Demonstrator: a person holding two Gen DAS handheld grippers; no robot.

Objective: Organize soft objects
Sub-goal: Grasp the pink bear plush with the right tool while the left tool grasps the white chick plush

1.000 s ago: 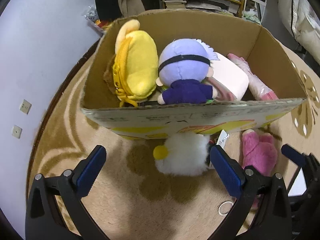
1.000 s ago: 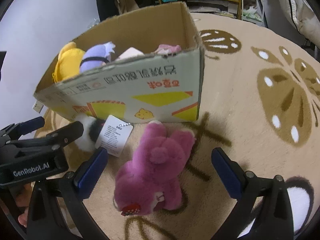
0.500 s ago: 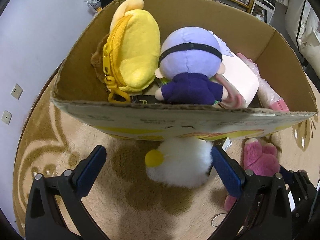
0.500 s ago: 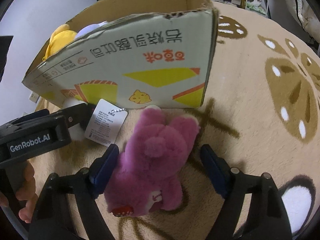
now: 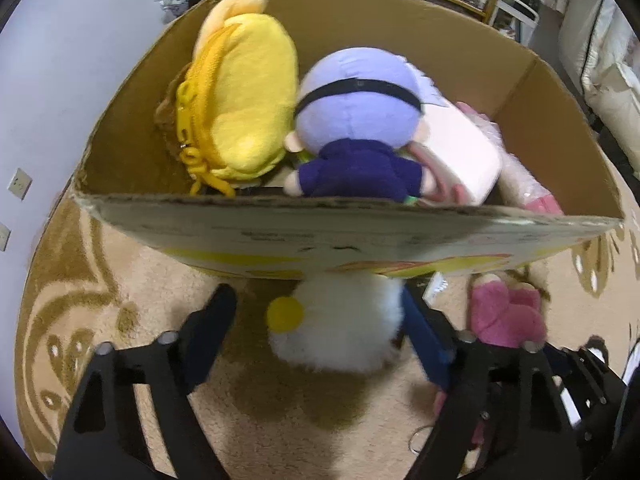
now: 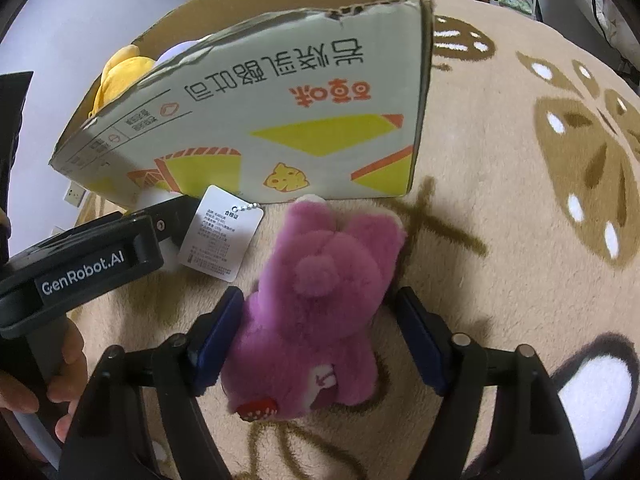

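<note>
Straddling the fluffy white round plush toy [image 5: 340,324], the left gripper [image 5: 320,332] stands half-closed, right pad touching. Between the right gripper's [image 6: 320,336] narrowing pads lies the purple fuzzy plush animal [image 6: 320,304]. Both look light and squashy; grip mid-body.

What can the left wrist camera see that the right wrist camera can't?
Only the left wrist view looks down inside the cardboard box: the purple-haired doll, a white pillow and the white fluffy toy. Only the right wrist view shows the box's printed side and a paper tag. Both show the pink plush, yellow plush and patterned rug.
</note>
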